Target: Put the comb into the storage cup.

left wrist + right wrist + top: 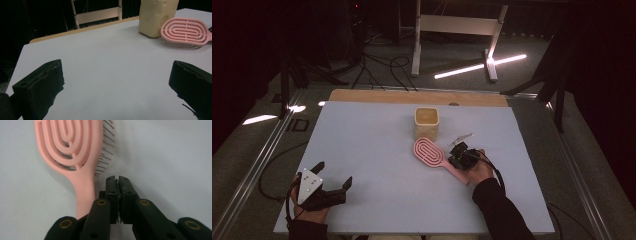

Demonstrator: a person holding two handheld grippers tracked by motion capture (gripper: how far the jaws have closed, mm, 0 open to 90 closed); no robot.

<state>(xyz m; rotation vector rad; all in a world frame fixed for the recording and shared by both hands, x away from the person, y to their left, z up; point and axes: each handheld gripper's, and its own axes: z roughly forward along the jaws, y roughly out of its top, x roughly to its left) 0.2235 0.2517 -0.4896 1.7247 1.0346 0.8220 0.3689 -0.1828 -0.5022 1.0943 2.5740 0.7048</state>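
Observation:
A pink hairbrush (429, 152) lies on the pale table, bristles down, its oval head toward a cream cup (426, 122) and its handle toward the person. My right gripper (457, 154) is shut, with nothing between the jaws. In the right gripper view the gripper (116, 179) rests just to the right of the brush handle (83, 192), below the bristles. My left gripper (333, 173) sits near the table's front left, open and with nothing between its fingers. The left gripper view looks between its wide-apart fingers (40, 85) across bare table to the hairbrush (186, 31) and the cup (156, 15).
The table (377, 165) has a wooden strip (412, 96) along its far edge. Beyond it on the dark floor are cables (382, 65) and a white metal frame (457, 25). The cup stands directly behind the brush head.

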